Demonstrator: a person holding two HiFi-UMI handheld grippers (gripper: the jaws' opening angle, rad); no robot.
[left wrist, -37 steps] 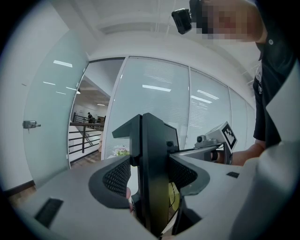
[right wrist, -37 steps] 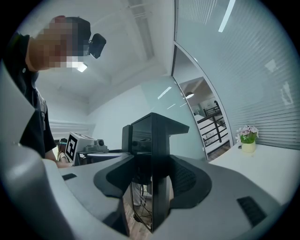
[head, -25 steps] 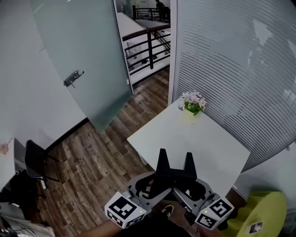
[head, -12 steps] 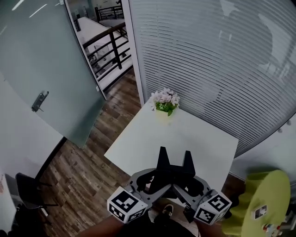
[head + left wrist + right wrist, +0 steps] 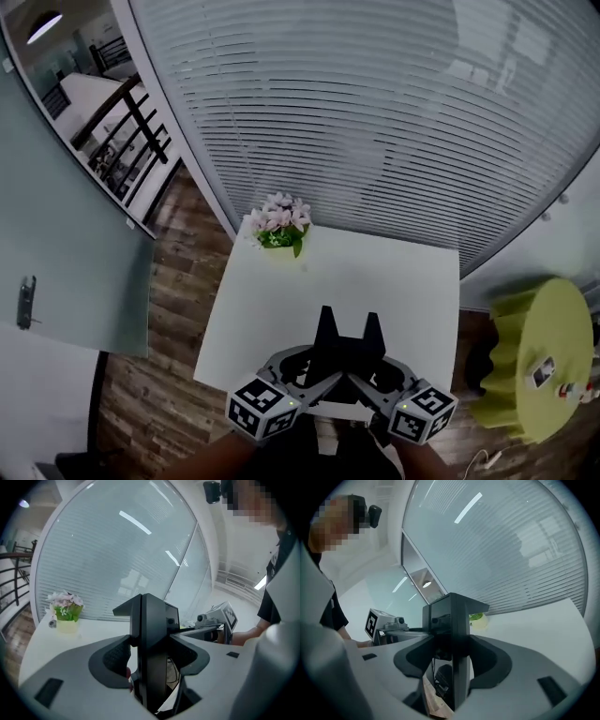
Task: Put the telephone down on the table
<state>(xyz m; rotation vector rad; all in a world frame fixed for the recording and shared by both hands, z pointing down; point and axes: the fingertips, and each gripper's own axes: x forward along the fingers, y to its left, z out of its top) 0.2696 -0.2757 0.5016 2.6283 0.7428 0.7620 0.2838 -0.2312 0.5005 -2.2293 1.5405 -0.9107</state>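
Observation:
No telephone shows in any view. My left gripper [image 5: 326, 326] and right gripper [image 5: 373, 330] are held side by side over the near edge of a white square table [image 5: 394, 281]. Both are shut, with black jaws pressed together and nothing between them. The left gripper view has its shut jaws [image 5: 146, 634] pointing across the tabletop [image 5: 93, 632], with the right gripper [image 5: 219, 620] at its right. In the right gripper view the shut jaws [image 5: 452, 634] stand over the table [image 5: 543, 625], and the left gripper [image 5: 382, 623] is at its left.
A small pot of pink flowers [image 5: 277, 225] stands at the table's far left corner. A slatted glass wall [image 5: 375, 112] runs behind the table. A yellow-green round stool [image 5: 548, 370] at the right carries small flat items. A frosted glass door [image 5: 56, 234] and wood floor [image 5: 178, 281] lie left.
The head view has swung right: the table and flowers now sit square in front, and the door has slid to the left edge. Both grippers stay shut and side by side.

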